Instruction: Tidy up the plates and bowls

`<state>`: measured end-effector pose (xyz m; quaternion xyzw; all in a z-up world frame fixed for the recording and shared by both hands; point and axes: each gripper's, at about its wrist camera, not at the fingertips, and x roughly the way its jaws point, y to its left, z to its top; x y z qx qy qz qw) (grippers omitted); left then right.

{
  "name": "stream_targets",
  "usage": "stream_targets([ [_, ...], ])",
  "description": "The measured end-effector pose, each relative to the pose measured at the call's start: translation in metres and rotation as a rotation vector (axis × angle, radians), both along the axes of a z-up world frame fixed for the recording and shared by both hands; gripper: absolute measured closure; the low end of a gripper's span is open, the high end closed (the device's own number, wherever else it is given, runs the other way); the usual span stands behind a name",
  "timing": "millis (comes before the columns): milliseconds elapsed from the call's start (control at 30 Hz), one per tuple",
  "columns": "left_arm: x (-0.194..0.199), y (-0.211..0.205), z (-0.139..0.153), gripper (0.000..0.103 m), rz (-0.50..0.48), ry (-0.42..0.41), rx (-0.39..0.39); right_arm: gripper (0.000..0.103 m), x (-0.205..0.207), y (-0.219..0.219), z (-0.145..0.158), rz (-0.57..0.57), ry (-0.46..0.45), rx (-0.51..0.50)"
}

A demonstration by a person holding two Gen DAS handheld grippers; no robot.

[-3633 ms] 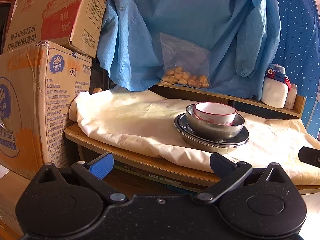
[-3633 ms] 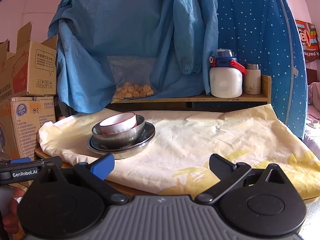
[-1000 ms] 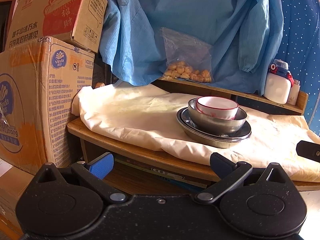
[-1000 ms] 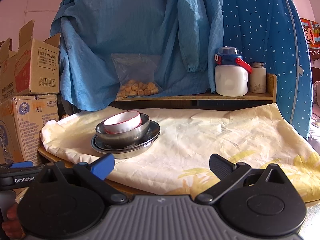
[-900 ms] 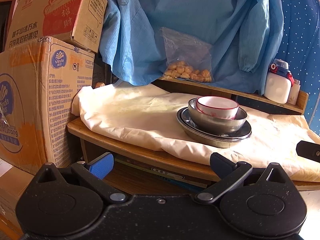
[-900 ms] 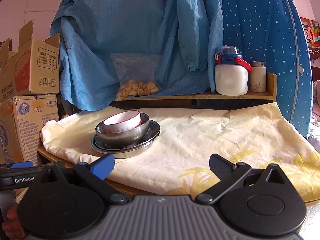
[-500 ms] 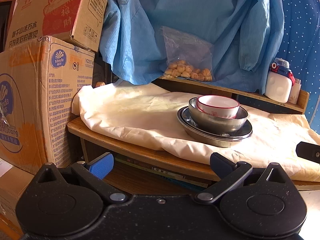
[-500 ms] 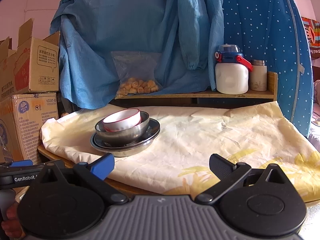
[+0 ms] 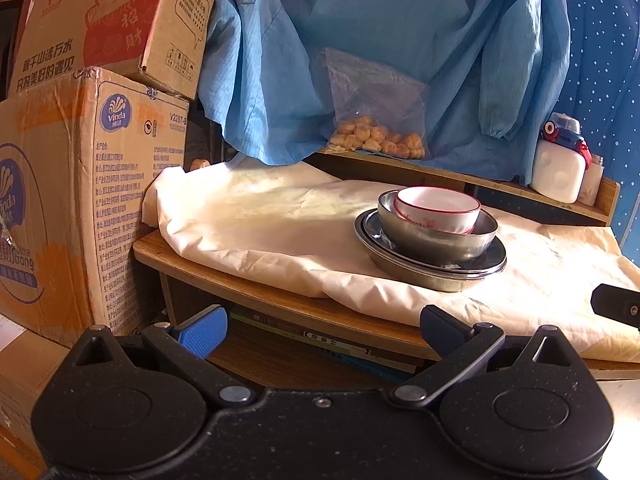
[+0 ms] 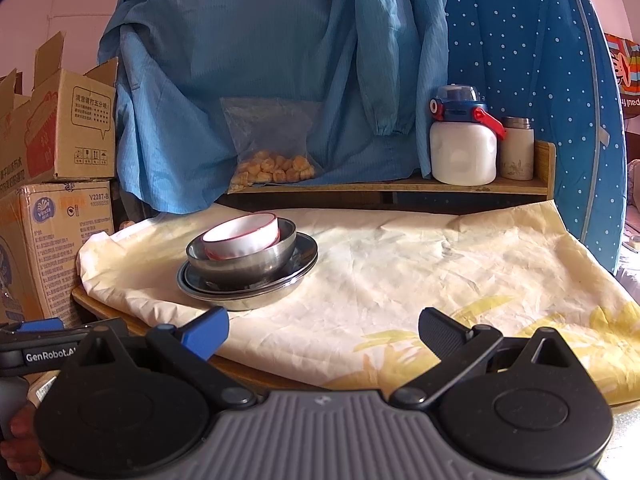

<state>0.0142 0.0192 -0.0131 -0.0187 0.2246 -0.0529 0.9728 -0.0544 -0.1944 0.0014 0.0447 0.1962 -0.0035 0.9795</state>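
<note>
Right wrist view, glossy white red-rimmed bowl (image 10: 242, 238) tilted inside round brushed-steel bowl (image 10: 244, 262), nested on stacked shallow steel plates (image 10: 248, 284), on wrinkled cream cloth (image 10: 400, 264) over wooden table (image 9: 240, 284), right gripper (image 10: 323, 332) and left gripper (image 9: 320, 330) both spread wide, empty, short of table.
</note>
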Motion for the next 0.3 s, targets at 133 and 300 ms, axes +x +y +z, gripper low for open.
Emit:
stream_targets([
  [133,0.0003,-0.0002,-0.0004,0.001,0.000,0.003,0.002,0.000,0.0005,0.0001,-0.0003,0.001,0.001,0.001],
  [300,0.0005,-0.0001,-0.0004,0.001,-0.001,0.003,0.001,0.000,0.0016,0.0001,-0.0009,0.004,0.004,0.000],
])
